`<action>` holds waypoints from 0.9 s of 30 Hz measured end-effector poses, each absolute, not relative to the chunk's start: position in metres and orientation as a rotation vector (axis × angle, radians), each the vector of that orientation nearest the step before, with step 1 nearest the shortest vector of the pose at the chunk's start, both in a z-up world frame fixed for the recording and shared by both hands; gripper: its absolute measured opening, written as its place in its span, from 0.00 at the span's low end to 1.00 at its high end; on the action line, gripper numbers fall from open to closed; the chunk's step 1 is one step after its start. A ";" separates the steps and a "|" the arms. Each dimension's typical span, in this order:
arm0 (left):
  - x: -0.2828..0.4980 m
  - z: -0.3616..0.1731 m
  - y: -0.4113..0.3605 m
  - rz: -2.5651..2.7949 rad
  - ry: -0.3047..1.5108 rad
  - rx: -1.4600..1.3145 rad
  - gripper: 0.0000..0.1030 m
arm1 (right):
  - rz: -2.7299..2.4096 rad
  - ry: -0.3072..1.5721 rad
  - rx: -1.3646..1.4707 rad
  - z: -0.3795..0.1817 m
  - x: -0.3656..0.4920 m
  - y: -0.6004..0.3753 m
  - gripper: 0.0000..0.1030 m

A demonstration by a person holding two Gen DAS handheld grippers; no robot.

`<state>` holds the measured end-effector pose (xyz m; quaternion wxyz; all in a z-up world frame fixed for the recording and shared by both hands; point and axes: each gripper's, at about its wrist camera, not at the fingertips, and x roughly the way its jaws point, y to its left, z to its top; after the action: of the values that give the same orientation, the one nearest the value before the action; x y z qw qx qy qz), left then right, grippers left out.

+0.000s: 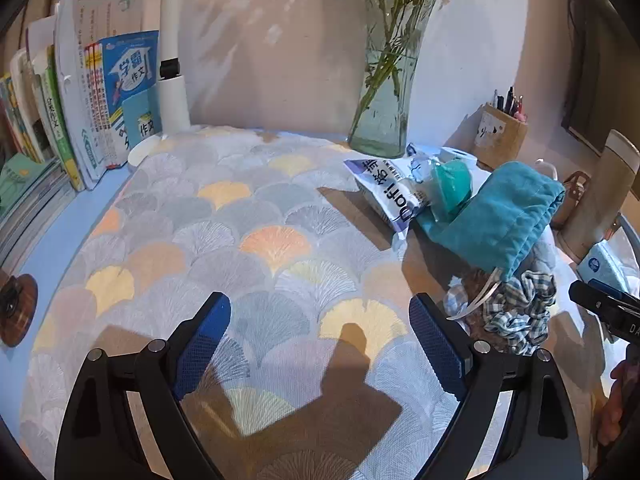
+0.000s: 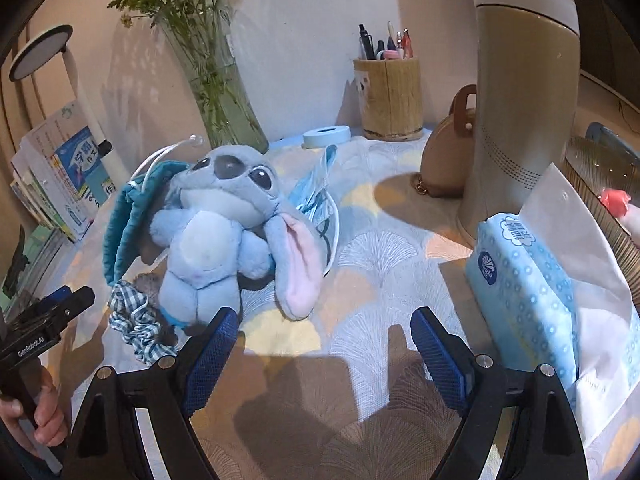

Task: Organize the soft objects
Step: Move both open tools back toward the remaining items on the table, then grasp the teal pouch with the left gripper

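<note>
Lying belly-up, the plush toy (image 2: 208, 240) points head toward the vase (image 2: 216, 80); both tongs gape wide, empty

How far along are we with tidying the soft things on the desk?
Nothing looks put away yet. The plush toy, the checked scrunchie and the teal drawstring pouch lie loose in a heap on the patterned cloth. Nothing is in hand: the left gripper and the right gripper are both open and empty above the cloth. All the sorting remains, probably into the pouch.
</note>
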<state>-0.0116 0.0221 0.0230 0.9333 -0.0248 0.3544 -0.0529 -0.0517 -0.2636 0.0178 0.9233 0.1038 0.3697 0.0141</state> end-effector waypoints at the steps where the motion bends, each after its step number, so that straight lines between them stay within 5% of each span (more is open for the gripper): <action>1: -0.012 0.023 0.022 -0.110 0.726 -0.052 0.88 | 0.024 0.760 0.210 0.017 -0.051 -0.264 0.85; 21: -0.013 0.023 0.027 -0.144 0.745 -0.093 0.88 | 0.026 0.753 0.215 0.019 -0.054 -0.265 0.89; 27: -0.033 0.072 -0.005 -0.325 0.677 -0.040 0.87 | 0.095 0.787 0.255 0.021 -0.054 -0.264 0.89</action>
<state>-0.0333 -0.0048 0.0722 0.9301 -0.0196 0.3308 -0.1585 -0.0537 -0.2638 0.0215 0.9145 0.1239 0.3823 0.0463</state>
